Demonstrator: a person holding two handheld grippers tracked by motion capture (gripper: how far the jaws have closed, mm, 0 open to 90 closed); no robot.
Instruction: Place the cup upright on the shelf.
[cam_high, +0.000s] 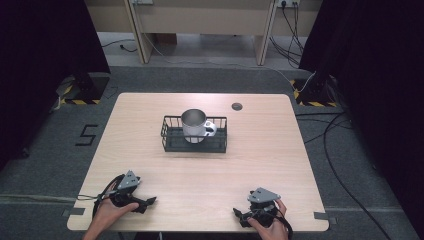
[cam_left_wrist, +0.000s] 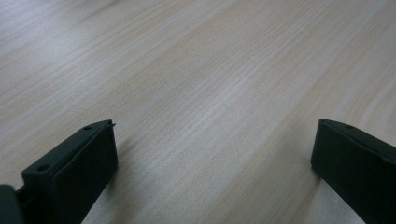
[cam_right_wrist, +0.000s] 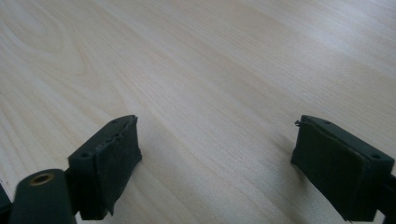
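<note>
A shiny metal mug (cam_high: 194, 125) stands upright in a black wire basket (cam_high: 172, 141) at the middle of the light wooden table (cam_high: 200, 175); its handle points right. My left gripper (cam_high: 149, 202) rests near the table's front left edge, held by a hand, jaws pointing right. My right gripper (cam_high: 238, 216) rests near the front right edge, jaws pointing left. Both are far from the basket. In the left gripper view my left gripper (cam_left_wrist: 212, 140) is open over bare wood. In the right gripper view my right gripper (cam_right_wrist: 217, 135) is open, nothing between its jaws.
A small round dark grommet (cam_high: 237, 106) sits in the tabletop behind the basket. Cables (cam_high: 340, 145) run over the grey floor right of the table. A number 5 (cam_high: 87, 135) is marked on the floor to the left. Black curtains hang on both sides.
</note>
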